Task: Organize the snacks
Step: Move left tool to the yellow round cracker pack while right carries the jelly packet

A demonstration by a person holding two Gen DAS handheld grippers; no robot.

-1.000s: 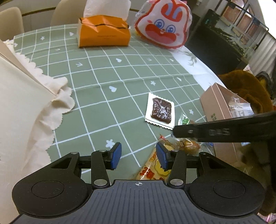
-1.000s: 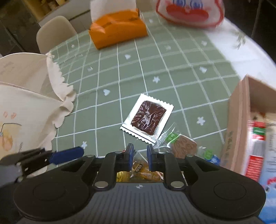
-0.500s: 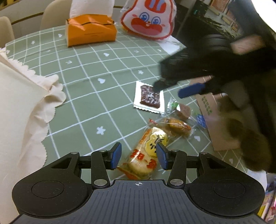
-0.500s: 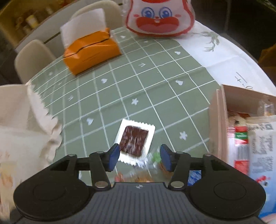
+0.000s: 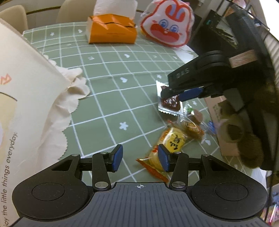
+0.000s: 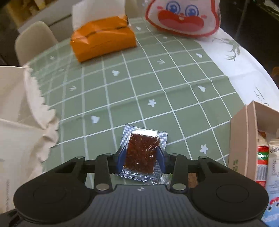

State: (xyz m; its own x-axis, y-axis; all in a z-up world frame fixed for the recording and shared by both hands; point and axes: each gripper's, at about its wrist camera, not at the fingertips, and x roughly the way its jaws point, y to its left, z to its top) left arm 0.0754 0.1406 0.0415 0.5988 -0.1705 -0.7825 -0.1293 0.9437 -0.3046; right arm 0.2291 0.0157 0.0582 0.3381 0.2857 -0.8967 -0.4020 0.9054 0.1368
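Note:
A brown snack square in a clear and silver packet (image 6: 142, 153) lies on the green checked tablecloth (image 6: 148, 78). My right gripper (image 6: 141, 159) is open, with one finger on each side of the packet; the left wrist view shows it (image 5: 176, 93) low over the packet (image 5: 170, 103). My left gripper (image 5: 140, 158) is open and empty above the cloth. A yellow and orange snack bag (image 5: 167, 148) lies by its right finger. Beyond it lie a brown pastry packet (image 5: 191, 129) and a small round snack (image 5: 198, 116).
A cream cloth bag (image 5: 26, 104) stands at the left. A cardboard box (image 6: 244, 141) with packets inside stands at the right. An orange tissue box (image 6: 102, 41) and a rabbit-face bag (image 6: 183, 16) sit at the far side. Chairs stand behind the table.
My right gripper opened, left the pastry packet and moved forward and down, so its fingers now flank the brown square packet. My left gripper stayed open and shifted a little.

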